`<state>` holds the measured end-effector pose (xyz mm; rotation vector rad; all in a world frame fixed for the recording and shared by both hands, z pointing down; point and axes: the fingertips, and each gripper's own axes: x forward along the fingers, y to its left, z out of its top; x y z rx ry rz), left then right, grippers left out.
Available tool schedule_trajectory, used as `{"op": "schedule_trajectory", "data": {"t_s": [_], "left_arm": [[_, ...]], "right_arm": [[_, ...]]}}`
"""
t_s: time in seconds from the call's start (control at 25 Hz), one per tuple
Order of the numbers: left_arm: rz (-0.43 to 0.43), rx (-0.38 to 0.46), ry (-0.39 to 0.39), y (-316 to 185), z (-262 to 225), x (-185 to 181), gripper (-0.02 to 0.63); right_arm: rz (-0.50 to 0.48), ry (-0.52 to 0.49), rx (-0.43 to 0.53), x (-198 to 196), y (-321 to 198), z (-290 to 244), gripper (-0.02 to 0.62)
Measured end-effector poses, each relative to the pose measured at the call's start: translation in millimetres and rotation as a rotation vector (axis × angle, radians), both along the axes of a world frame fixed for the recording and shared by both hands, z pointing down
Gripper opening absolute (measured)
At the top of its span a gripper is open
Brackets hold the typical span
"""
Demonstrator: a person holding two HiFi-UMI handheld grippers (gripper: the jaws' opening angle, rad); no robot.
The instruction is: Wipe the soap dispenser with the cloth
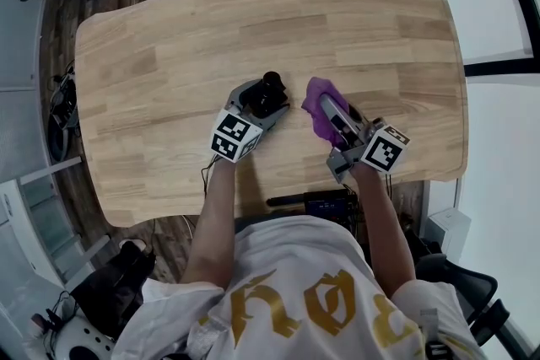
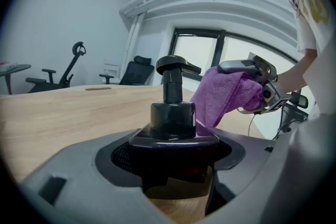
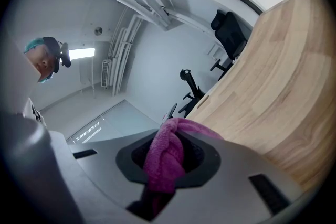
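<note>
The dispenser (image 2: pixel 173 113) is smooth, glossy black plastic with bright highlights on its collar. The cloth (image 3: pixel 164 157) is purple, soft and fuzzy, with a matt nap. The table (image 1: pixel 337 21) is pale wood, smooth, grained, with low sheen. The left gripper (image 1: pixel 263 99) and right gripper (image 1: pixel 327 107) have matt grey plastic bodies.

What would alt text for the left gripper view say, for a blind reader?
The left gripper grips a black soap dispenser, pump upright. Just right of the pump, the right gripper holds a purple cloth; a wooden table and office chairs lie beyond.
</note>
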<state>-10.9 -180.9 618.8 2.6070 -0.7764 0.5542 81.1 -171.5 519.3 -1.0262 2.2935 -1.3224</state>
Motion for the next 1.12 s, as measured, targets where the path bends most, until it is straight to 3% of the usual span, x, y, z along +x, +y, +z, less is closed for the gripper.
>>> {"op": "schedule_trajectory", "data": {"t_s": [0.24, 0.4, 0.48, 0.56, 0.68, 0.92, 1.12], "left_arm": [[-0.146, 0.020, 0.027, -14.5, 3.1, -1.1, 0.359], [-0.245, 0.030, -0.068, -17.5, 17.2, -5.4, 0.359], [-0.244, 0.025, -0.140, -13.9, 24.7, -5.2, 0.359], [-0.232, 0.005, -0.163, -11.0, 27.7, -2.8, 0.359], [-0.248, -0.052, -0.119, -9.7, 28.5, -0.8, 0.360], [-0.211, -0.116, -0.137, 14.0, 27.1, -1.7, 0.362], [-0.234, -0.174, -0.083, 31.4, 22.2, -3.4, 0.382]], "right_arm": [[0.002, -0.016, -0.015, 0.7, -0.9, 6.1, 0.048], [0.012, -0.050, -0.021, -3.4, 4.7, 3.3, 0.048], [0.021, -0.051, -0.019, -2.5, 6.6, 1.7, 0.048], [0.032, -0.045, -0.023, 0.1, 7.4, 0.9, 0.048], [0.045, -0.047, -0.027, 1.8, 8.9, 0.0, 0.048], [0.038, -0.060, -0.010, 1.9, 16.0, -9.6, 0.048], [0.053, -0.069, 0.002, 8.1, 25.2, -17.5, 0.048]]}}
